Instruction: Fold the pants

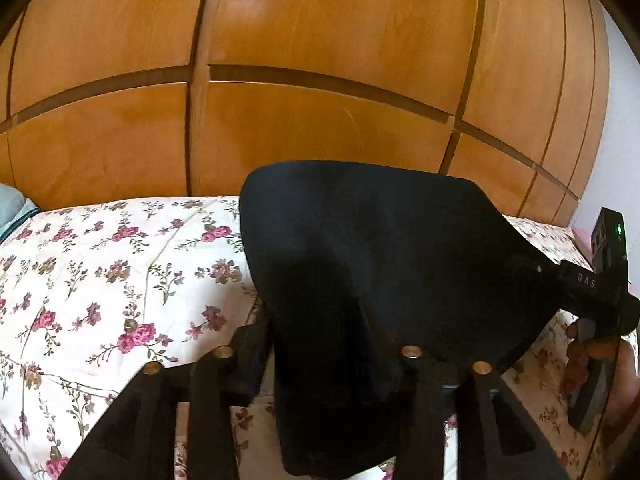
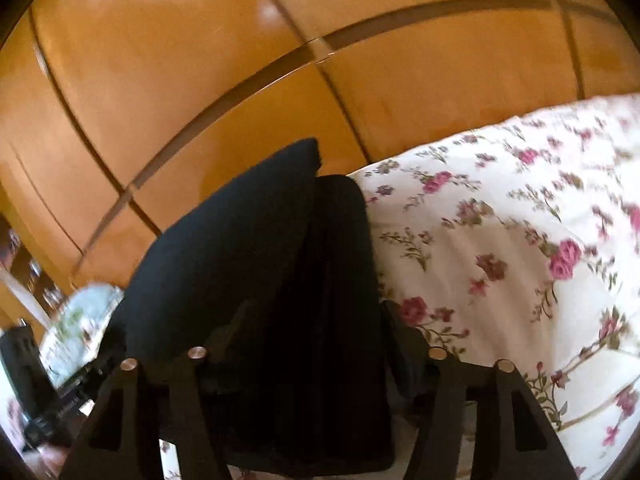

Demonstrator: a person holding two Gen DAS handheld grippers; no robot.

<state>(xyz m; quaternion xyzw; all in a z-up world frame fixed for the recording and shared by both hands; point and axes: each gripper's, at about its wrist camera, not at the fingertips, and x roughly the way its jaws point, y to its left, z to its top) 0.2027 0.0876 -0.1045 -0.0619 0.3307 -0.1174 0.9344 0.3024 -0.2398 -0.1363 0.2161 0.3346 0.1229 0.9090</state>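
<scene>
Aloft, black pants (image 1: 380, 264) hang between both tongs — over bedspread (image 1: 100, 280).

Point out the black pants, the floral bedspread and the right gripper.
black pants (image 1: 380, 248): left wrist view, on the lifted fabric's broad middle.
floral bedspread (image 1: 100, 280): left wrist view, on a bare flowered patch.
right gripper (image 1: 556, 276): left wrist view, where its fingers meet the cloth's edge.
</scene>
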